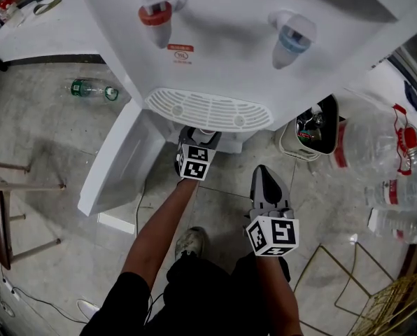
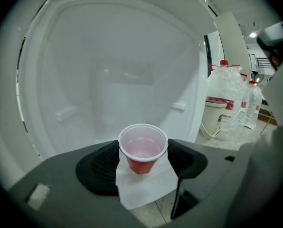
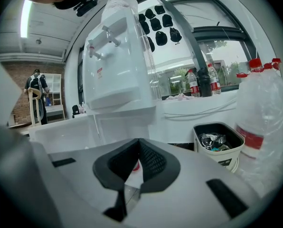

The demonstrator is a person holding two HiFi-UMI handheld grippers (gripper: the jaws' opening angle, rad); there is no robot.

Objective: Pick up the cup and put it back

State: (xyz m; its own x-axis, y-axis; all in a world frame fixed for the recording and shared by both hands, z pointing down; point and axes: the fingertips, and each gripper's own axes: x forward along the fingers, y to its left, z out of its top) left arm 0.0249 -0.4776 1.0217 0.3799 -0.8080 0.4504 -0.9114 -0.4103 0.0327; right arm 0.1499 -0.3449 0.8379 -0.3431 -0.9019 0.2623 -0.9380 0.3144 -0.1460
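Two tongs are in my hands. My right gripper (image 1: 264,173) hangs back over the floor, its jaws closed tip to tip on nothing. My left gripper (image 1: 199,136) reaches in under the drip tray (image 1: 208,110) of the water dispenser (image 1: 264,82). Its pads (image 2: 101,170) stand wide, one on each side of the cup (image 2: 142,150), and meet the rim without bending it, so I judge this a light hold.

The cup is small, red plastic outside and pale inside. It looks empty and stands upright at the front edge of the white shelf (image 2: 146,191) in the dispenser's open lower cabinet (image 2: 108,80). I expect it to weigh next to nothing, with thin walls that buckle under a hard squeeze. Its smooth tapered side could also slip down out of the pads. I would grip gently across the upper wall, just under the rolled rim, where it is stiffest. Beyond the cabinet, to the right, big water bottles (image 2: 224,94) stand on the floor.
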